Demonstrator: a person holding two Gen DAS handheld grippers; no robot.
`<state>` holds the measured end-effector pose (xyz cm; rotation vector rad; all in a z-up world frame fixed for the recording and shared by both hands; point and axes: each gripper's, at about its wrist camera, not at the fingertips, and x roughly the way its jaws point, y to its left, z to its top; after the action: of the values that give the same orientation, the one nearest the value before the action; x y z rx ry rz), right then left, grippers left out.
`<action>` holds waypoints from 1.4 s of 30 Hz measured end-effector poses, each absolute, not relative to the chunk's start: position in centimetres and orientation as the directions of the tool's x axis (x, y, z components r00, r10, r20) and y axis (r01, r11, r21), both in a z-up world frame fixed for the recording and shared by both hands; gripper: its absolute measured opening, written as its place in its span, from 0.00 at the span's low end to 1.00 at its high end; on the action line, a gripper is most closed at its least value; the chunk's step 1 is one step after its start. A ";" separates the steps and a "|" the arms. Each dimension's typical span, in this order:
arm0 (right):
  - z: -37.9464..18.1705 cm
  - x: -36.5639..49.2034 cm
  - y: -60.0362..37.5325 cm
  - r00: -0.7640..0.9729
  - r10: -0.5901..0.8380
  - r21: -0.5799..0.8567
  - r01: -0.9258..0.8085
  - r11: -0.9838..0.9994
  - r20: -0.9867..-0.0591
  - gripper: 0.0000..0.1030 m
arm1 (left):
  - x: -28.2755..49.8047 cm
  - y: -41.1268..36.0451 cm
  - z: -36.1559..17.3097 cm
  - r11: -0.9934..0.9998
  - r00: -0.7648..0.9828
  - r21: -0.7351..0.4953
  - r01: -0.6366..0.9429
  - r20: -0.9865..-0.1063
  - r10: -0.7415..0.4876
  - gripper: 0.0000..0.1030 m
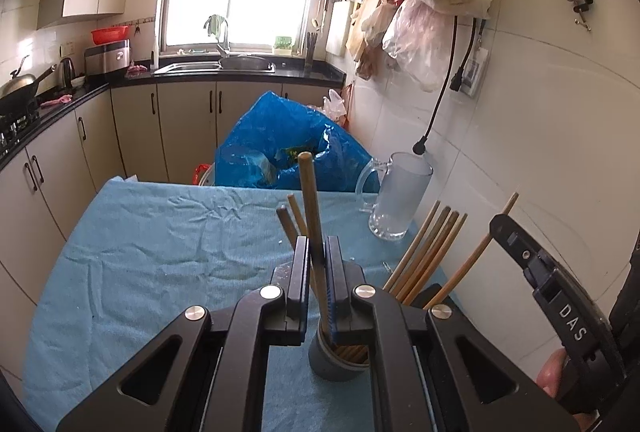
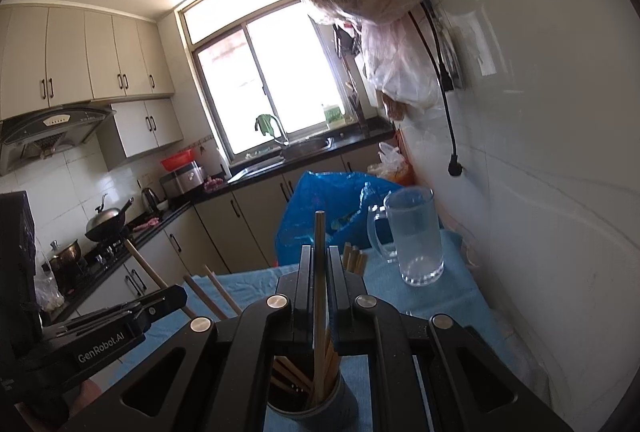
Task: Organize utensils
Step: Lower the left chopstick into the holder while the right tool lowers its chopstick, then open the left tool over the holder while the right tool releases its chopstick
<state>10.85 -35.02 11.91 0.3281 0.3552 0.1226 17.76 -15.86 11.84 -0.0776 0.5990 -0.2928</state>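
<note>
Left wrist view first: the left claw is pinching a single wooden chopstick, which stands steeply between its pads, the lower end already down inside the grey cup on the blue cloth that covers the table. Two more chopstick tips lean out just behind the pads. Right of that, a fan of chopsticks sticks up by the other gripper body, and a glass mug stands near the wall.

Right wrist view: the right claw is likewise clamped on one chopstick, its lower end among the bundle in the same holder. The mug sits just beyond.

What could go wrong, as I judge it: both claws crowd one narrow cup. If either stick snags on those already inside and the hand presses on, the light cup may tip or skid on the wrinkled cloth, spilling the lot. Letting go while a stick leans steeply could let it lever out over the rim. A wide swing of the right hand might also knock the mug
</note>
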 end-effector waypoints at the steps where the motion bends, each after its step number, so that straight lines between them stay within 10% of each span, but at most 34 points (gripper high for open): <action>1: 11.7 10.8 -35.0 0.929 0.176 0.336 -0.060 0.940 -0.326 0.06 | 17.8 -15.9 11.7 0.956 0.784 -0.155 0.251 -0.547 -0.294 0.07; 42: 11.7 9.2 -35.6 0.912 0.211 0.379 -0.068 0.923 -0.352 0.18 | 16.1 -14.6 12.3 0.963 0.793 -0.171 0.206 -0.547 -0.267 0.29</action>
<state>9.17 -35.61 11.70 0.3692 0.3994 0.1471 16.15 -14.59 12.35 -0.1042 0.6033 -0.2550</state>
